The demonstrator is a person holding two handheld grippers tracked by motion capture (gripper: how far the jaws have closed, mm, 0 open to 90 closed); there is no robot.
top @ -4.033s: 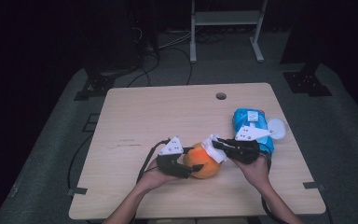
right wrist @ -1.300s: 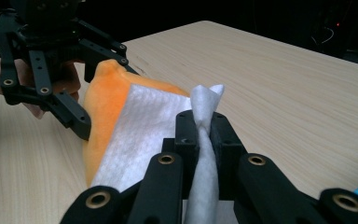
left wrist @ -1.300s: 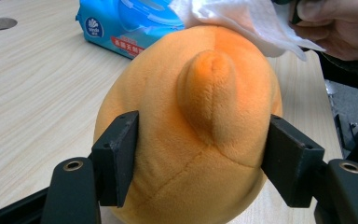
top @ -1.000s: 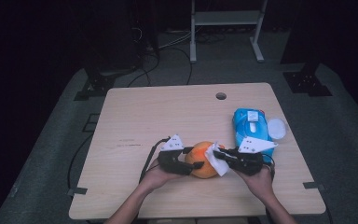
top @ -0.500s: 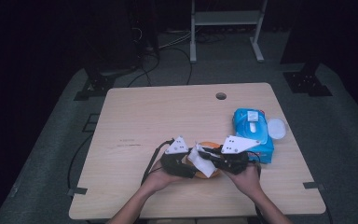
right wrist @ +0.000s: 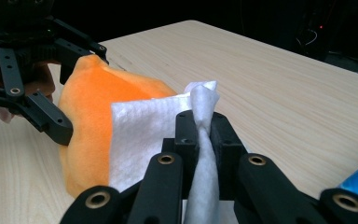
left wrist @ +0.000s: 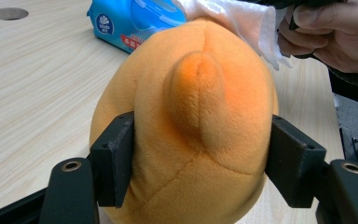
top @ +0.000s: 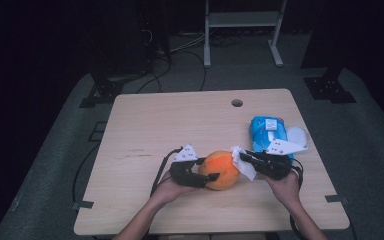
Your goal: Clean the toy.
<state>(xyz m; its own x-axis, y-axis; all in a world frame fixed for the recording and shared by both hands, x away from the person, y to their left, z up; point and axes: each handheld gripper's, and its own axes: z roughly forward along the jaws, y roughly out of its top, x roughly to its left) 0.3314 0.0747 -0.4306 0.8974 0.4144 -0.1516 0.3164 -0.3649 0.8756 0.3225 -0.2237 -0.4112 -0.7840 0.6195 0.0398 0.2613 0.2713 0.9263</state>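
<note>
An orange plush toy (top: 221, 170) lies near the table's front edge, and my left gripper (top: 209, 171) is shut on its left end. In the left gripper view the two jaws press into both sides of the plush toy (left wrist: 186, 130); they have just been closing a little on it. My right gripper (top: 247, 157) is shut on a white wipe (top: 242, 162), which hangs against the toy's right side. The right gripper view shows the wipe (right wrist: 140, 135) pinched in my right gripper (right wrist: 200, 130), draped over the plush toy (right wrist: 88, 102).
A blue pack of wipes (top: 266, 129) lies just behind the right hand, with a white round lid (top: 296, 136) beside it. A cable hole (top: 237, 102) sits near the far edge of the wooden table (top: 180, 120). Cables trail from both grippers toward the front.
The right gripper swept the wipe left across the top of the plush toy, then drew it back to the toy's right side. The left gripper kept its hold and stayed put.
</note>
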